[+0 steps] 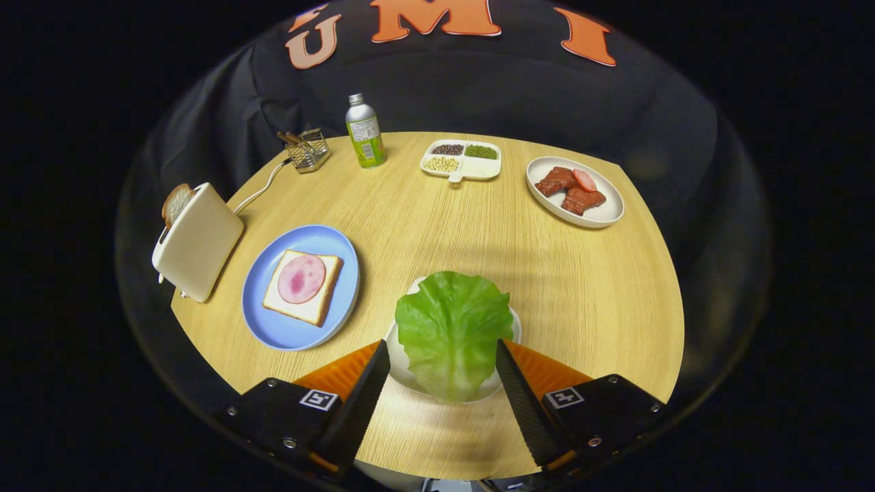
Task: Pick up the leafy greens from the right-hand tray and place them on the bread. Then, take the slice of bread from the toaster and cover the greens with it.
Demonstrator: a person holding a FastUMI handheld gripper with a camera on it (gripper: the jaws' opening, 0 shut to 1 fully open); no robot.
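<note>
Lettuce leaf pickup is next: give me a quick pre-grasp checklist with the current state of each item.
1. Gripper open wide enough: ok, the fingers stand apart, one on each side of the lettuce leaf.
2. Leaf between the fingers: ok, it lies on its white tray, centred in the gap.
3. Fingers touching the leaf: cannot tell, both tips sit right at its edges.
4. Target ready: ok, bread with a ham slice lies flat on the blue plate, beyond the left finger.
5. Second slice available: ok, a bread slice stands up out of the toaster.
6. Fingers low enough to grip: cannot tell.
</note>
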